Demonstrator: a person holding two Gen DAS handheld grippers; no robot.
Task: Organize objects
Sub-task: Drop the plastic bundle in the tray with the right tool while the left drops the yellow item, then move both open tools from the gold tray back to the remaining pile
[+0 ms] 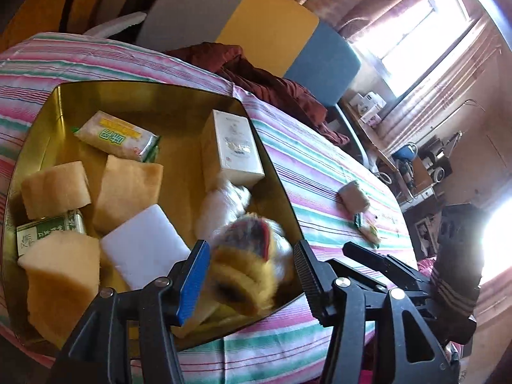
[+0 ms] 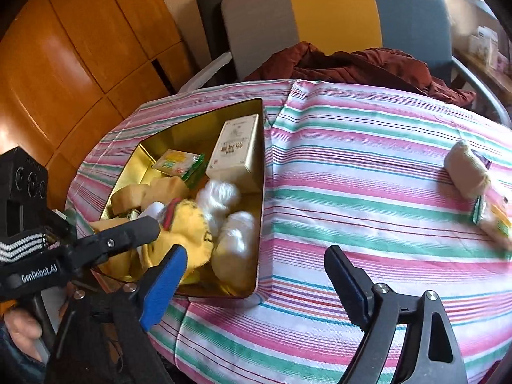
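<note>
A gold tin sits on the striped tablecloth, holding tan sponges, a white foam block, a tissue pack, a white box and white wrapped bundles. A blurred yellow plush toy lies at the tin's near end. My left gripper straddles it with its pads apart from it, open. My right gripper is wide open over bare cloth beside the tin. A beige roll and small packets lie far right.
A chair with a grey, yellow and blue back stands behind the table, a maroon jacket draped on it. Wooden cabinet doors stand to the left. A cluttered shelf and a bright window are on the right.
</note>
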